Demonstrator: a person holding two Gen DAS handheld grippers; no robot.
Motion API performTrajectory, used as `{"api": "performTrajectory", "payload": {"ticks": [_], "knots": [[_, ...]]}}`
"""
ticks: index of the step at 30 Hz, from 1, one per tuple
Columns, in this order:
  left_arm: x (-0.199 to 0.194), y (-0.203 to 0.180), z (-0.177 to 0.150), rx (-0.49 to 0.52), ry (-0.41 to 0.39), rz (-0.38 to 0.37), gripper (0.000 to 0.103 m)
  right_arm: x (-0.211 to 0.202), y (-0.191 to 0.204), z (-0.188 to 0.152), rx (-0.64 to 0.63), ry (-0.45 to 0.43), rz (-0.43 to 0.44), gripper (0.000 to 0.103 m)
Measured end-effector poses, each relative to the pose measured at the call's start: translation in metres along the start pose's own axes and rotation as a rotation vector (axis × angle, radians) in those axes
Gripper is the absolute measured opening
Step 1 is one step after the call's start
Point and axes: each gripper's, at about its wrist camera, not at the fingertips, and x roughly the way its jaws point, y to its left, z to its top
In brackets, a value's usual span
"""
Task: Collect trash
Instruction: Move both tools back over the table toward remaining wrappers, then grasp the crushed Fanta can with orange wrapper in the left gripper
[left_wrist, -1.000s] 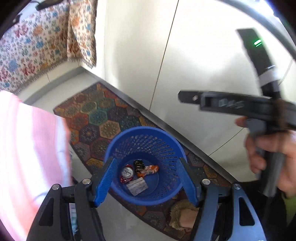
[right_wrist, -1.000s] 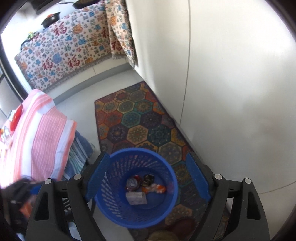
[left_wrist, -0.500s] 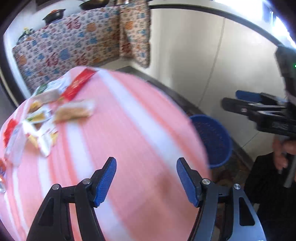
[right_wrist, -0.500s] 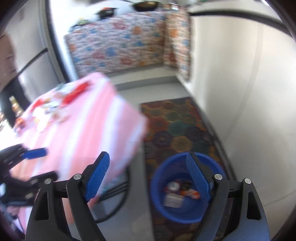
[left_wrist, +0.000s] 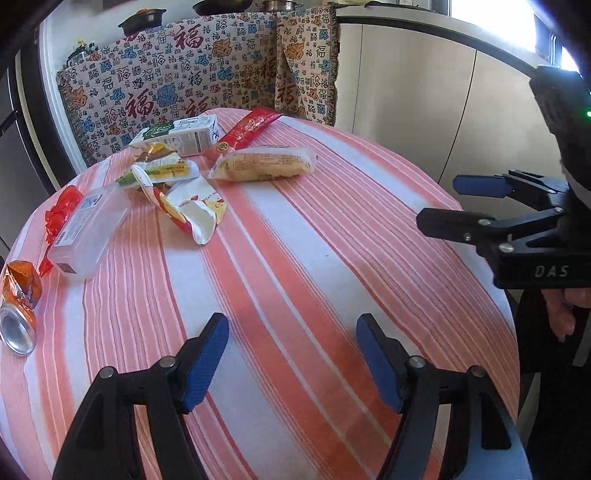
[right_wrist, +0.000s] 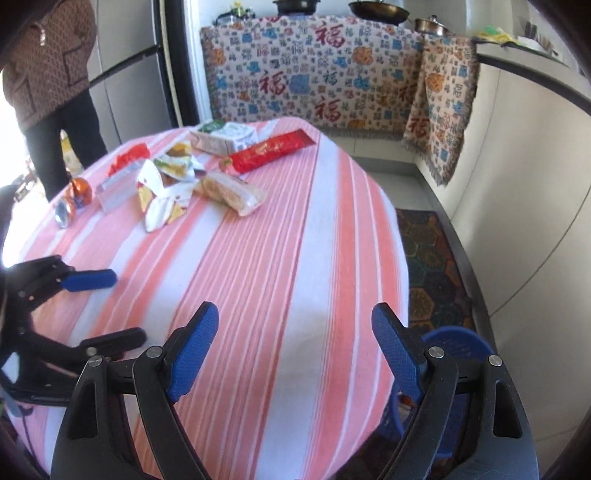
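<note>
Trash lies at the far side of the round table with the pink-striped cloth (left_wrist: 314, 258): a milk carton (left_wrist: 181, 136), a long red wrapper (left_wrist: 247, 129), a clear bread packet (left_wrist: 266, 168), a torn white wrapper (left_wrist: 192, 210), a clear plastic box (left_wrist: 88, 229) and a crushed orange can (left_wrist: 18, 306). My left gripper (left_wrist: 291, 328) hovers over the near bare cloth, its jaws opening with nothing between them. My right gripper (right_wrist: 295, 314) stands open and empty over the table's right part. The blue basket (right_wrist: 454, 343) sits on the floor below the right edge, behind the right finger.
A person in a brown patterned top (right_wrist: 48, 74) stands beyond the table at far left. A patterned cloth (right_wrist: 314, 74) drapes the counter behind. A hexagon rug (right_wrist: 432, 266) lies along the pale cabinets on the right. A hand (left_wrist: 565, 310) holds the right gripper (left_wrist: 439, 203).
Both views have swung from the blue basket on the floor up over the striped table. The trash pile has come into view. The left jaws stand a little wider.
</note>
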Motion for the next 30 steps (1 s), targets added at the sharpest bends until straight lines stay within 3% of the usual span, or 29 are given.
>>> {"api": "performTrajectory", "payload": {"ticks": [6, 8, 10, 15, 26, 30], "knots": [[-0.005, 0.008, -0.006, 0.032, 0.0, -0.009, 0.075, 0.017, 0.017, -0.002, -0.03, 0.052, 0.038, 0.086], [-0.009, 0.018, -0.012, 0.024, 0.002, 0.002, 0.081, 0.021, 0.029, -0.001, -0.051, 0.059, 0.049, 0.086], [-0.016, 0.036, -0.019, -0.011, 0.003, 0.013, 0.081, 0.025, 0.041, 0.0, -0.071, 0.067, 0.047, 0.087], [-0.036, 0.085, -0.04, -0.078, 0.005, 0.075, 0.083, 0.034, 0.058, 0.0, -0.057, 0.058, 0.022, 0.1], [-0.056, 0.148, -0.064, -0.159, 0.002, 0.128, 0.083, 0.038, 0.06, 0.005, -0.01, 0.066, -0.026, 0.103], [-0.065, 0.183, -0.078, -0.255, -0.001, 0.19, 0.083, 0.038, 0.06, 0.004, -0.01, 0.062, -0.027, 0.103]]}}
